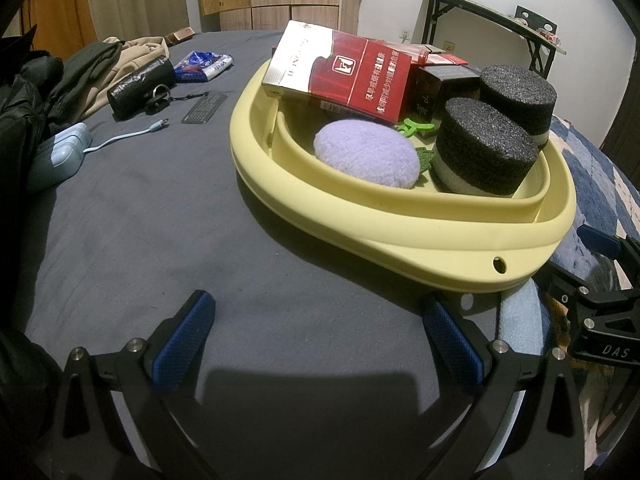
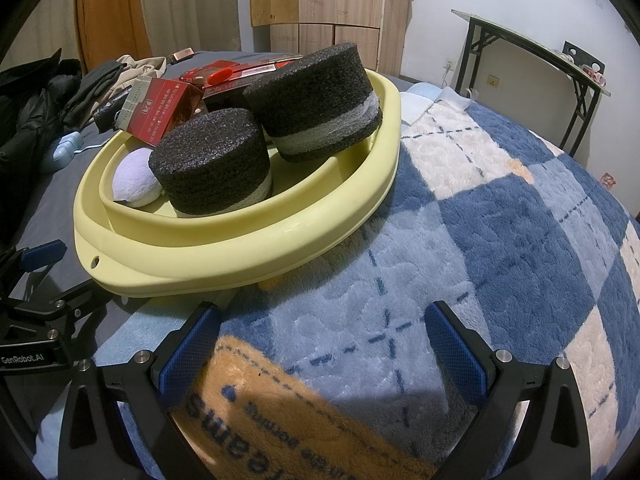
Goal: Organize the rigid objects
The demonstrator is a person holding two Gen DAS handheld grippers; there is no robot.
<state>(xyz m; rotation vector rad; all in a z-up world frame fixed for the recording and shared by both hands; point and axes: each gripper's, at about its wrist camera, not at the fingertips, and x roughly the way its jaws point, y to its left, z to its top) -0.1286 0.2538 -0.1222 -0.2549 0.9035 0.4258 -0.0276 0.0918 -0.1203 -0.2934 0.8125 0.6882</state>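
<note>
A yellow oval basin (image 1: 400, 236) (image 2: 224, 248) sits on the bed. In it lie a red cigarette carton (image 1: 344, 76) (image 2: 160, 114), two black foam cylinders (image 1: 484, 144) (image 2: 212, 164) (image 2: 316, 96), a lilac plush pad (image 1: 364, 152) (image 2: 132, 180), dark boxes (image 1: 444, 84) and green pieces (image 1: 416, 126). My left gripper (image 1: 316, 336) is open and empty over the grey sheet, in front of the basin. My right gripper (image 2: 320, 344) is open and empty over the blue plaid blanket, right of the basin. Each gripper shows at the edge of the other's view.
On the grey sheet (image 1: 160, 216) lie a black pouch (image 1: 140, 86), keys (image 1: 160, 96), a small grey keyboard (image 1: 204, 108), a blue-white packet (image 1: 204, 65), a light blue charger with cable (image 1: 60, 152) and clothes (image 1: 80, 68). A folding table (image 2: 532, 52) stands by the wall.
</note>
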